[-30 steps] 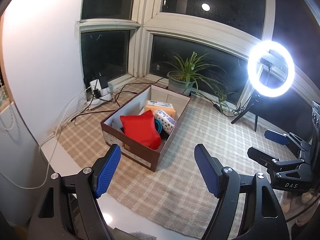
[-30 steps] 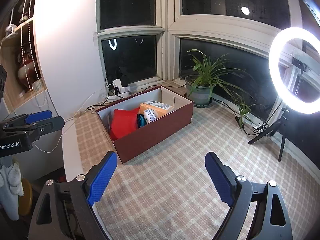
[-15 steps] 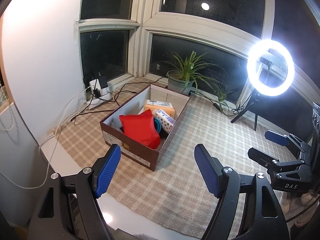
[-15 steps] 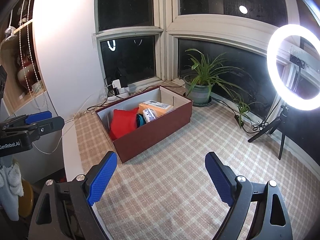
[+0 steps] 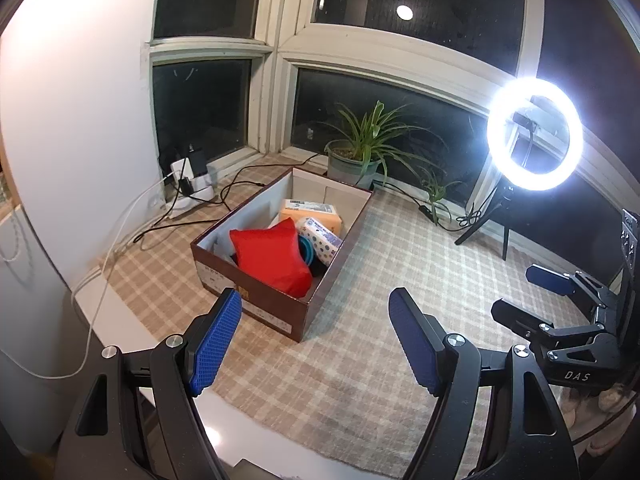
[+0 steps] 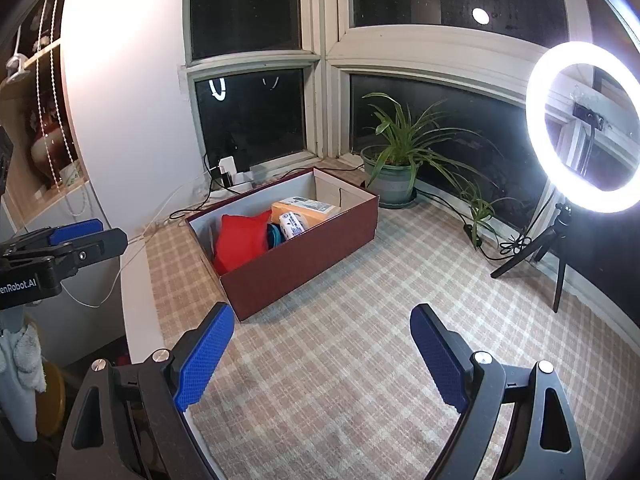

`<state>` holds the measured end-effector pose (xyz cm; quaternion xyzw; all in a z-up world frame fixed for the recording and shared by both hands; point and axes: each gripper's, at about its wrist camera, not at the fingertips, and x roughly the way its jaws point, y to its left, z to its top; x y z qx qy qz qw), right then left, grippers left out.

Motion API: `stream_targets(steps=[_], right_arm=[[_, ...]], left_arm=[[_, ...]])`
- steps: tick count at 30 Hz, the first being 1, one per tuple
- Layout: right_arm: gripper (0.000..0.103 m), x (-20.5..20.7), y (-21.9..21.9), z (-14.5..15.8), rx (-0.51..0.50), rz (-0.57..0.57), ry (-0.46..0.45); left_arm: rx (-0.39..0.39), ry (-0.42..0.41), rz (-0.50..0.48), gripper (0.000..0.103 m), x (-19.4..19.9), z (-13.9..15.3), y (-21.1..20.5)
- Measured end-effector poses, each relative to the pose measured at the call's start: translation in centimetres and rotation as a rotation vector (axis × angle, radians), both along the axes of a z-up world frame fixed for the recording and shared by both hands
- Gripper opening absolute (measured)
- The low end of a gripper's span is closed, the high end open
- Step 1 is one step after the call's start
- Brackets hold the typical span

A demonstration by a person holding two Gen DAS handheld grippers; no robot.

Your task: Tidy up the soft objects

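**Left wrist view: both claws empty, soft things already boxed**

Left wrist view: my left gripper (image 5: 314,342) is released, jaws wide, nothing between them, hanging over the checked mat (image 5: 360,360) near the box (image 5: 320,292). My right gripper (image 6: 320,354) is also spread wide and empty, out to the right of the box. The soft things sit inside the box: red cushion (image 5: 270,258) at the near end, orange pack (image 5: 312,214) at the far end, patterned tissue pack (image 5: 322,240) and a blue item (image 5: 308,249) between. I see nothing loose on the mat, so I judge the sorting about done. If I tidy further, I'd approach from above, pinch the cushion mid-body, and avoid the box wall.
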<state>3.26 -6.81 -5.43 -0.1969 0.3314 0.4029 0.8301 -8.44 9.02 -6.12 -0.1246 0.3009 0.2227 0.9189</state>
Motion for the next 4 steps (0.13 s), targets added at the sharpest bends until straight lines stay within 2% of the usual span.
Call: stream_targets(steps=[4], right_arm=[[0.087,0.14,-0.29,-0.29,-0.006,-0.011,-0.001]], left_arm=[[0.004,-0.006,-0.008,0.076,0.05,0.03,-0.03]])
